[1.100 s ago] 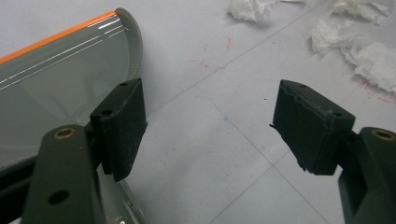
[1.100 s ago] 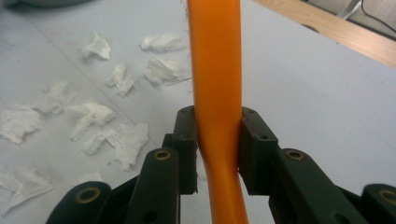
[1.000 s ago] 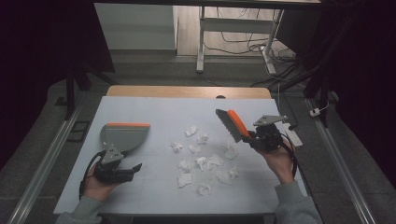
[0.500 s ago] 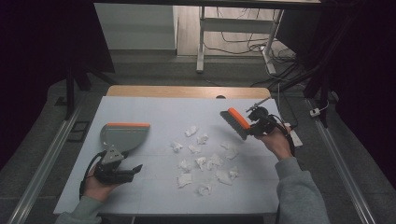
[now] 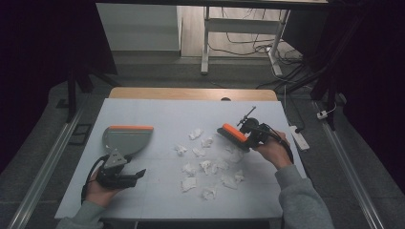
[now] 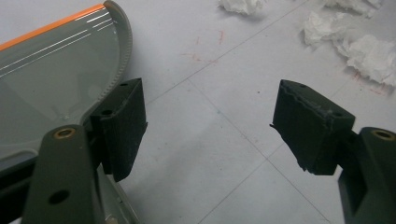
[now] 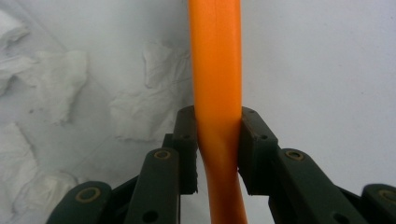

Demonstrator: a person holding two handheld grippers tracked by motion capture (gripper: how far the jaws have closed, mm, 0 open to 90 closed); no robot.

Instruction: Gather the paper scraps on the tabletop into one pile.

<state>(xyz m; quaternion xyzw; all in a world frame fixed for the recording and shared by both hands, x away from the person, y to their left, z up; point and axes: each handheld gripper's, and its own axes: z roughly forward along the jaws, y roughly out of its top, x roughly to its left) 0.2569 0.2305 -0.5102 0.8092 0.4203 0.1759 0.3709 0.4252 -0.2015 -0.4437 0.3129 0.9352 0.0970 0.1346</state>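
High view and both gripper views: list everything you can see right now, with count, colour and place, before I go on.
Brush: one, orange handle with dark bristles, right of centre on the table, clamped in the right gripper.
Dustpan: one, grey with an orange front edge, left part of the table, beside the left gripper.
Paper scraps: roughly a dozen, white, crumpled, scattered mid-table between dustpan and brush.
Table: one, white top with a wooden far edge.
Power strip: one, white, on the floor to the table's right.
Left gripper: one, black, near left of the table, jaws wide apart and holding nothing.
Right gripper: one, black, jaws closed on the brush handle.
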